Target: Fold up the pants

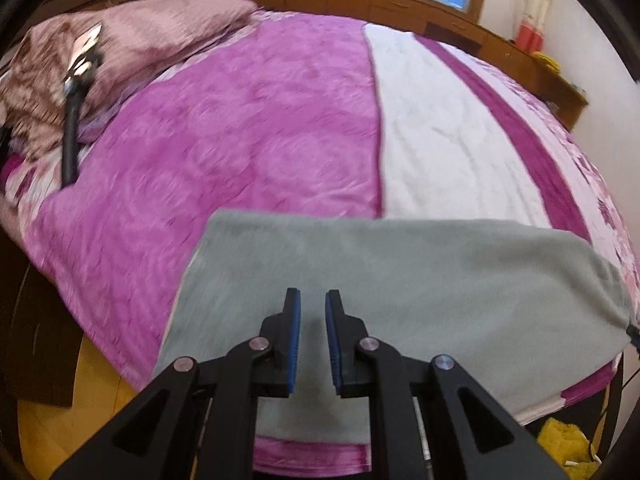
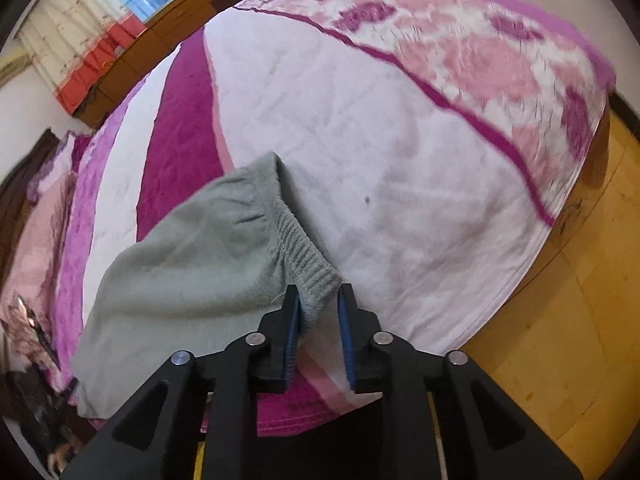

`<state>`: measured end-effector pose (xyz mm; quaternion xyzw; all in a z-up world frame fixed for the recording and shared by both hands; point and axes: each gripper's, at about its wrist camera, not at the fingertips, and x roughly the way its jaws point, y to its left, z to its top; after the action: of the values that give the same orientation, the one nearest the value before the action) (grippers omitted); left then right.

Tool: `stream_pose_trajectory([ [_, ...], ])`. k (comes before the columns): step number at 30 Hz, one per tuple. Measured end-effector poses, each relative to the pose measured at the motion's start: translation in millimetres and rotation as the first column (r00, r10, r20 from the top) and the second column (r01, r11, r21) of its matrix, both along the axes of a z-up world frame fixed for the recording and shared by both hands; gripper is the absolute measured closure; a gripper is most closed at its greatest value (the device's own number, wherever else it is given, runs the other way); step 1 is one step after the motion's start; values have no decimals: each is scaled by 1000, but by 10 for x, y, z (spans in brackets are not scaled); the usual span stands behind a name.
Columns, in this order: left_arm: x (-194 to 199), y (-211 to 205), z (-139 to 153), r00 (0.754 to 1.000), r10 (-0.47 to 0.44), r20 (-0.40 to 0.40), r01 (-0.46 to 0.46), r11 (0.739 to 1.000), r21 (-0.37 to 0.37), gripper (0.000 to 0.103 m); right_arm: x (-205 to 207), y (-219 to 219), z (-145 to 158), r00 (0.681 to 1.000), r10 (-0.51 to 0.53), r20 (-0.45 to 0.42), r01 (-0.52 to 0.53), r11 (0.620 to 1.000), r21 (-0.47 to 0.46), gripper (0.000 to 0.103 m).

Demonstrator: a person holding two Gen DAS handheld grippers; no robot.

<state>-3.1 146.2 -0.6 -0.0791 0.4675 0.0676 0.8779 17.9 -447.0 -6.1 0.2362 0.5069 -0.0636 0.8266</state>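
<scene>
Grey fleece pants [image 1: 400, 280] lie folded flat on the near edge of the bed. In the right wrist view the pants [image 2: 192, 272] show their ribbed elastic waistband [image 2: 308, 256]. My left gripper [image 1: 313, 300] is open and empty, hovering just above the grey cloth. My right gripper [image 2: 318, 300] is open, its jaws standing on either side of the near corner of the waistband, with a gap on the right side and the cloth near the left pad.
The bed [image 1: 260, 140] has a purple and white blanket [image 2: 400, 160]. A crumpled pink quilt [image 1: 132, 48] with a black handled tool [image 1: 72, 136] lies at the far left. A wooden ledge [image 1: 400, 0] runs under the window. Wooden floor [image 2: 560, 340] lies to the right.
</scene>
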Motion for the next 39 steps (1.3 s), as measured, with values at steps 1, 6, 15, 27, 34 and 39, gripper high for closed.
stream_pose_trajectory([
  [1,42,-47,30,1000,-18,5,18,1000,-1,90,22,69,91,1000,13,6,-13,999,-40,88],
  [6,253,-307,115,996,-90,21,91,996,-20,88,140,374,340,998,66,-1,-65,979,-194,84],
  [15,463,-570,-19,988,-153,-17,153,988,-34,88,569,854,412,956,290,37,-284,952,-112,81],
  [27,477,-456,-151,988,-134,-80,131,990,-44,88,1148,2064,149,768,640,-25,-638,761,-114,79],
  [34,495,-442,-177,987,-135,-92,131,990,-43,88,1377,2382,-108,704,703,-99,-710,697,-103,79],
  [39,521,-478,-168,985,-142,-93,139,989,-42,88,1472,2443,-293,691,708,-146,-722,685,-100,79],
])
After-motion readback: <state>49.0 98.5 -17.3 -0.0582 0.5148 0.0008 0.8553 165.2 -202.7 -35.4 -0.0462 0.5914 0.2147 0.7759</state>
